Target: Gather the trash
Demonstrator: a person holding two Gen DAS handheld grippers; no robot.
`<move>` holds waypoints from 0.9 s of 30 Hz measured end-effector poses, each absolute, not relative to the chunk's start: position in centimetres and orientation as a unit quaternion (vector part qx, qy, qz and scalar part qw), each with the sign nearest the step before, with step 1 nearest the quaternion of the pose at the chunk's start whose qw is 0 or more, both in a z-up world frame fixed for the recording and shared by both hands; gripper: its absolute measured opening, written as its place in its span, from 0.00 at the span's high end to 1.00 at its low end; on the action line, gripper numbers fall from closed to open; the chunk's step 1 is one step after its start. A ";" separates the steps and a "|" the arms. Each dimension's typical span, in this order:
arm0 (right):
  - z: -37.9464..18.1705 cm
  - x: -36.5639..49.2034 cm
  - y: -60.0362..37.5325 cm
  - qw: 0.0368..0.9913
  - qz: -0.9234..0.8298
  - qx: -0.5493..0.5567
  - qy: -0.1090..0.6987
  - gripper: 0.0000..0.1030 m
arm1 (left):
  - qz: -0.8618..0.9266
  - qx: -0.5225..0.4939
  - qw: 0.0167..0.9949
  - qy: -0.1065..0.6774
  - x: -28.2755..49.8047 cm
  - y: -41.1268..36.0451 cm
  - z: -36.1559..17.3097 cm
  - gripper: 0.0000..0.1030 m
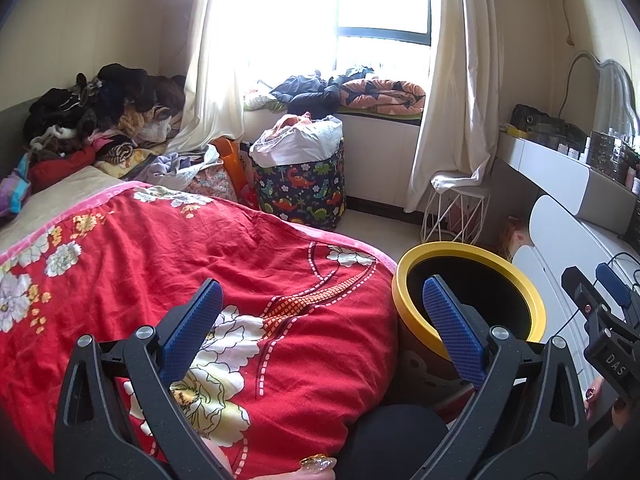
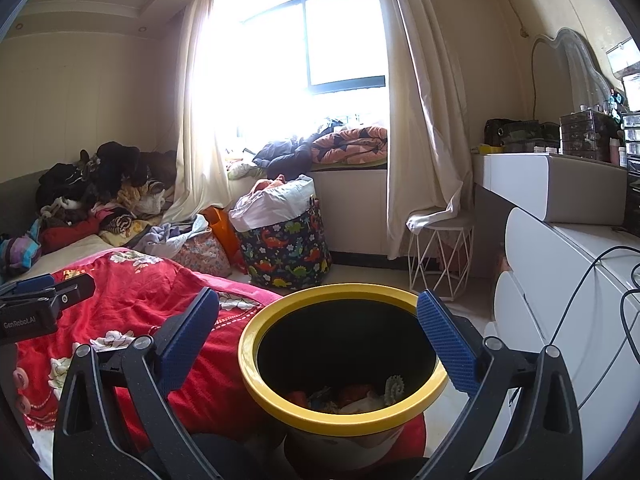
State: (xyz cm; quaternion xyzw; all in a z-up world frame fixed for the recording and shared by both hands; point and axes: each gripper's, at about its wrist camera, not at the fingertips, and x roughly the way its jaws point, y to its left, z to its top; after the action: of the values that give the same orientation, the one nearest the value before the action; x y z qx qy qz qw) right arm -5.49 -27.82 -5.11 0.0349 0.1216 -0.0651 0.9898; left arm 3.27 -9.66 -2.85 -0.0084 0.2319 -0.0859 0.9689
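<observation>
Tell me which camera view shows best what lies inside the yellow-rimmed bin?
The right wrist view: it looks down into the yellow-rimmed bin, where crumpled trash lies at the bottom. The left wrist view shows only the rim and a dark inside, partly hidden by a jaw.

The bed point(image 1: 60, 200) carries a red flowered quilt point(image 1: 240, 280) across its middle and a heap of clothes point(image 1: 100, 120) at ten o'clock.
</observation>
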 end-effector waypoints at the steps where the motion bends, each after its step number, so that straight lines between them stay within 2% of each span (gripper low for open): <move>1: -5.1 -5.5 -27.8 0.990 -0.065 0.035 0.122 0.06 | -0.085 -0.008 0.969 0.232 3.3 -9.6 -2.8 0.11; 27: -4.9 -5.7 -28.1 0.989 -0.065 0.038 0.125 0.06 | -0.086 -0.008 0.970 0.228 3.3 -9.8 -2.3 0.10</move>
State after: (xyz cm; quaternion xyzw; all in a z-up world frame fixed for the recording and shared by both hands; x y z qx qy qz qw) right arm -5.65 -28.14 -4.87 0.0376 0.1246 -0.0650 0.9894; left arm 3.33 -9.81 -2.32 -0.0076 0.2277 -0.0856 0.9699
